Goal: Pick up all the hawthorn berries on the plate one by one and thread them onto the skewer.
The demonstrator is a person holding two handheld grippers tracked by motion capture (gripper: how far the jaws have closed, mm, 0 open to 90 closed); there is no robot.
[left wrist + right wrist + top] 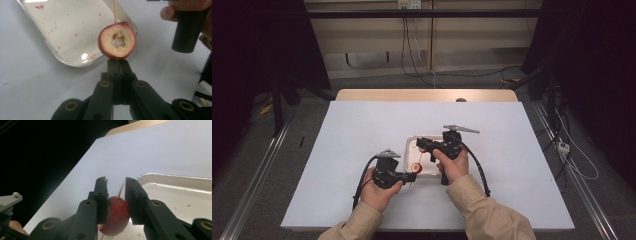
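Fruit (pixel 117 40), a red cored half, sits on a wooden skewer (pixel 115 11) over the near edge of the white tray (pixel 62 37). My left tongs (pixel 119 66) are fully shut on the skewer's lower end, just below the fruit. My right tongs (pixel 116 195) clamp the fruit (pixel 116 216) between their pads, above the tray on the worktop (pixel 362 130).
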